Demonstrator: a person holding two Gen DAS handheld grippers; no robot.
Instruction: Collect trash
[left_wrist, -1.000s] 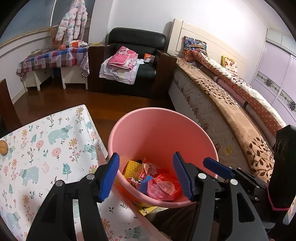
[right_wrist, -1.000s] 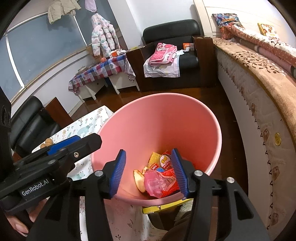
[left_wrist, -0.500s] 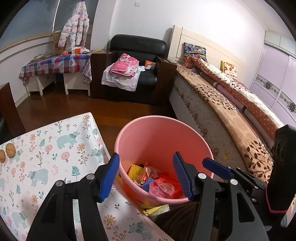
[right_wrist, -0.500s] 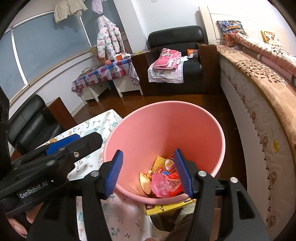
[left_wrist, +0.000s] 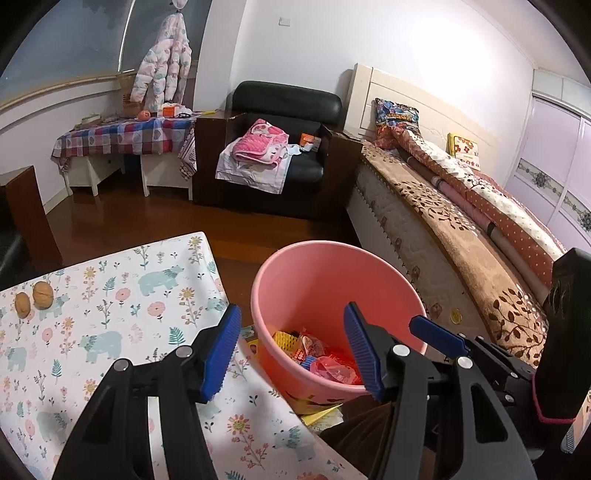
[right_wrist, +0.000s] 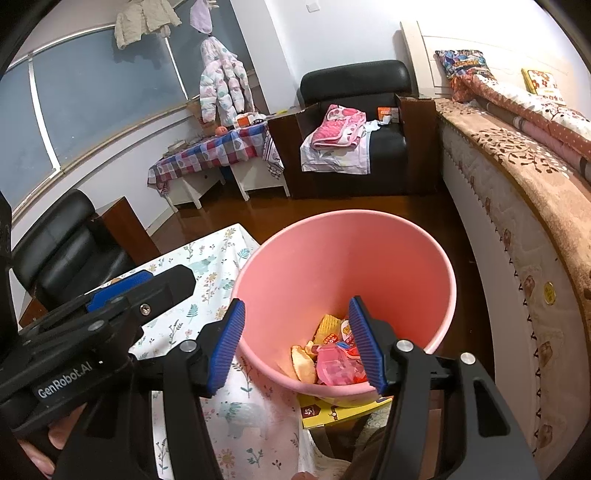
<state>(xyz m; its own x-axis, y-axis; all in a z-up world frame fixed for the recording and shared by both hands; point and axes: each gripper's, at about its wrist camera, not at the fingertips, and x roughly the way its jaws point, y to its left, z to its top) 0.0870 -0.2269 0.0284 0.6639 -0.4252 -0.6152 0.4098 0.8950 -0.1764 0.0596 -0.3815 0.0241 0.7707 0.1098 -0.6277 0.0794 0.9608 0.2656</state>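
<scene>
A pink bucket (left_wrist: 314, 269) (right_wrist: 343, 258) stands on the floor beside the table and holds several wrappers and scraps (left_wrist: 317, 354) (right_wrist: 332, 354). My left gripper (left_wrist: 291, 350) hangs open above the table's edge and the bucket's near rim, nothing between its blue pads. My right gripper (right_wrist: 295, 343) is open too, over the bucket's near side, and it holds nothing. The right gripper's body (left_wrist: 480, 369) shows at the right of the left wrist view. The left gripper's body (right_wrist: 92, 325) shows at the left of the right wrist view.
The table wears a floral cloth (left_wrist: 92, 325) with two walnuts (left_wrist: 33, 297) on it. A yellow box (right_wrist: 340, 410) lies under the bucket's near edge. A bed (left_wrist: 461, 236) runs along the right. A black armchair (left_wrist: 284, 147) and a checked side table (left_wrist: 122, 136) stand farther back.
Both grippers have risen and drawn back from the bucket, which looks smaller and lower now. The right jaws stand slightly wider than a second ago. The walnuts have come into the left view.
</scene>
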